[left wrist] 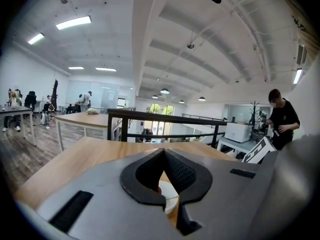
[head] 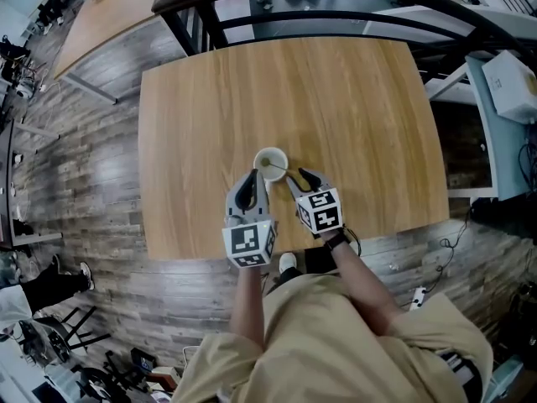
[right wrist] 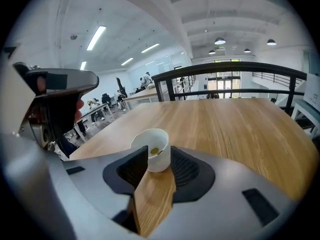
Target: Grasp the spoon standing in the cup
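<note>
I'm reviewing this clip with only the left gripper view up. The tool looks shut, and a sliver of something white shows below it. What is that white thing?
Observer: It's a white cup standing on the table. The head view shows it whole.
Operator: Anything in it?
Observer: The right gripper view shows a small yellowish thing inside, too small to tell what it is.
Operator: And the right tool?
Observer: The right tool is open, with the cup just off its tips and not gripped.
</note>
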The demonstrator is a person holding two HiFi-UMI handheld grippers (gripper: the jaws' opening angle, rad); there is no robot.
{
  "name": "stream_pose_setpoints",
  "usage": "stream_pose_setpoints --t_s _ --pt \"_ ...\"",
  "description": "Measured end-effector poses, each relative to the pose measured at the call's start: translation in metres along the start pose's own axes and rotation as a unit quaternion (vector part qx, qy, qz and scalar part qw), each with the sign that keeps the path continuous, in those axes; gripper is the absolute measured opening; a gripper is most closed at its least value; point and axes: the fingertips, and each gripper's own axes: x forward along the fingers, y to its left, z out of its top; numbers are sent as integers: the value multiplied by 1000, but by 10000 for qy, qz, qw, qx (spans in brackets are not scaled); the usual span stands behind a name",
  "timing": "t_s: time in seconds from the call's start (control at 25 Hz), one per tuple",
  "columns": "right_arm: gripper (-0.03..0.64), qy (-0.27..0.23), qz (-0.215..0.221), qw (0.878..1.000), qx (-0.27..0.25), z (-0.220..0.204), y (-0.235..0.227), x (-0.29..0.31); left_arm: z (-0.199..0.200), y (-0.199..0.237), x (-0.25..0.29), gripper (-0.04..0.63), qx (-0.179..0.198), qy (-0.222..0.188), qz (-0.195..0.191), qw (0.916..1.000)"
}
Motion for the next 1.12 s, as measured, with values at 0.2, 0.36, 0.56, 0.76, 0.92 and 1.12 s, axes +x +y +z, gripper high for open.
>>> stream_pose_setpoints --t_s 0.2,0.36,0.56,0.76,0.92,1.12 --pt "111 32 -111 9994 334 -4 -8 10 -5 3 6 5 -45 55 47 10000" --pt "75 89 -113 9988 459 -4 -8 15 -9 9 8 5 -40 177 104 9998" --pt "29 44 -197 9985 507 -3 -10 17 -11 6 9 5 -35 203 84 9998" --pt "17 -58 -263 9986 462 2 -5 14 -9 8 3 5 -33 172 64 9998" --pt "17 -53 -214 9994 267 3 1 10 -8 6 -1 5 -53 120 33 9999" --pt "17 -148 -241 9995 151 8 7 0 -6 3 -8 5 -76 73 15 9999"
